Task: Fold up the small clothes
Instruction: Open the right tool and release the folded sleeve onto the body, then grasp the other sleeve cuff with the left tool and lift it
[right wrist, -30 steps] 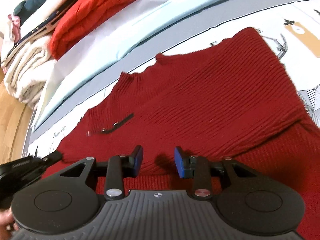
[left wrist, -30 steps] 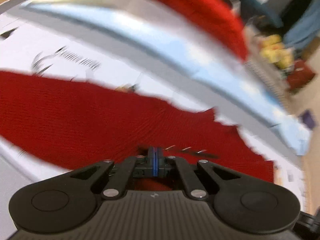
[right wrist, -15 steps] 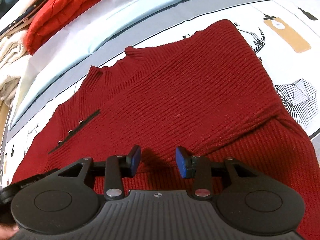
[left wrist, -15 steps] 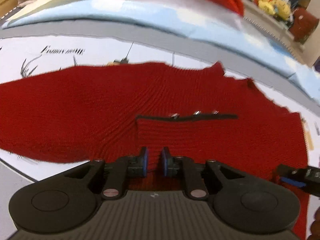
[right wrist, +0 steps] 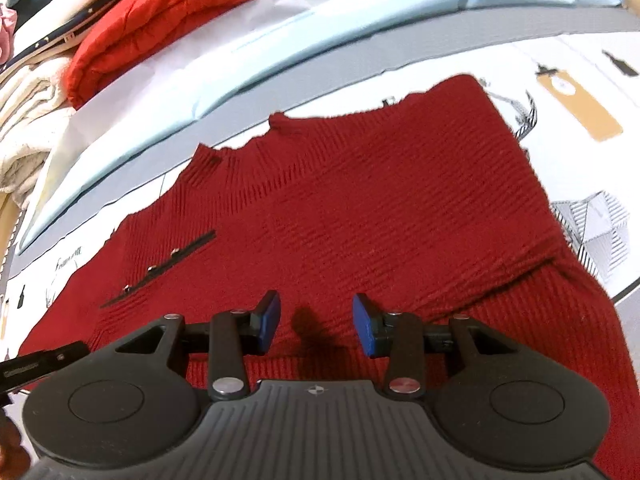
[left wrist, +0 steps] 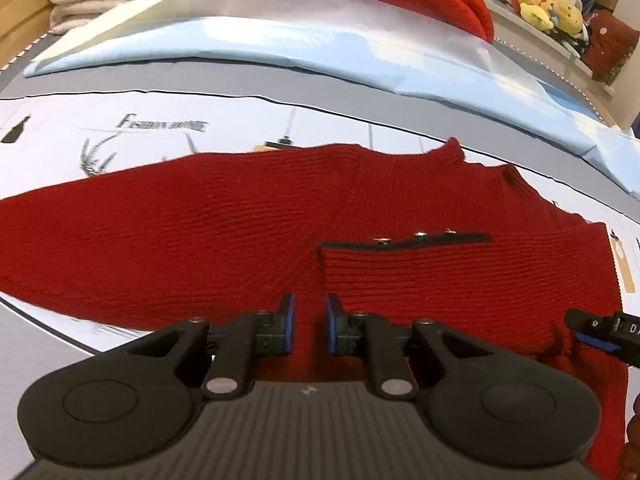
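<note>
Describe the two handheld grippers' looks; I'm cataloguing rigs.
Both match: left gripper and right gripper have matte black bodies with ribbed grey centre plates, round side discs, silver pivot screws and blue pads on black fingers. No cables or sleeves show.

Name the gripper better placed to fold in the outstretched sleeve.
Left, probably. The left gripper, jaws apart and empty, hovers beside the long sleeve; the right gripper is open over the sweater body.
</note>
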`<state>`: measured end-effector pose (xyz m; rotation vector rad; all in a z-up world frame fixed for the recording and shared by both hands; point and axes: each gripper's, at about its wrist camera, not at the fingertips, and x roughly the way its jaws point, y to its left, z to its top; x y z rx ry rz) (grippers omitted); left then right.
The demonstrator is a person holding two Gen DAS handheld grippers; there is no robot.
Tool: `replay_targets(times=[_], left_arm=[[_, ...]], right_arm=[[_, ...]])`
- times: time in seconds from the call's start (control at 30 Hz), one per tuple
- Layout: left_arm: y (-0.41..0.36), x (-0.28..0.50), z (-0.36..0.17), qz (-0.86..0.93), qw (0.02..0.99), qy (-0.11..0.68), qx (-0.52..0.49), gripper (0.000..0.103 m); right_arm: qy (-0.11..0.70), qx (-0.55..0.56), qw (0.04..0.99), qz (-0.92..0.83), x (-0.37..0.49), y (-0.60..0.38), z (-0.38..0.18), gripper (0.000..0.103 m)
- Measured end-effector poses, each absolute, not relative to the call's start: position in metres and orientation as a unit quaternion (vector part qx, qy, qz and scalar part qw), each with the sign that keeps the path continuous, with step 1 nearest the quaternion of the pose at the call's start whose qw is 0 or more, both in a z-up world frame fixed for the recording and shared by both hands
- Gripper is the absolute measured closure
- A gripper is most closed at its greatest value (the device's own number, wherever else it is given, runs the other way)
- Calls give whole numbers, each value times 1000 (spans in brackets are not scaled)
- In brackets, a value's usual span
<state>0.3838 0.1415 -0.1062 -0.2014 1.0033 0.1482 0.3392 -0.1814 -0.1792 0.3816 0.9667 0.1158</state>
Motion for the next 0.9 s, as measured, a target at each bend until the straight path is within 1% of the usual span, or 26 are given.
replay_targets(times=[0.03,0.13,0.27,0.43,0.5,0.57,0.6,0.73,0.9], left_arm=[[145,382,-105,72,869,479,-95,84],[163,378,-101,84,869,478,-101,73],[208,375,-102,128,857,478,-144,72],[281,364,-113,217,826,470,-223,72],[307,355,-117,252,812,459,-256,69],[331,347,-121,287,796,452,-284,63],[343,342,-123,302,788,444,-301,63],[374,326,-132,325,771,421,-351,57],[394,313,-148,334,741,411,-413,57]], right_arm=[[464,187,865,54,340,-182,-181,61],[484,202,850,41,343,-186,-192,61],[478,198,855,44,341,-182,-185,61],[472,189,859,52,339,-178,-180,61],[473,185,860,51,340,-178,-181,61],[475,183,859,51,341,-178,-183,61],[477,179,859,50,341,-178,-183,61],[479,150,864,43,342,-175,-183,61],[480,129,867,43,343,-170,-184,61]])
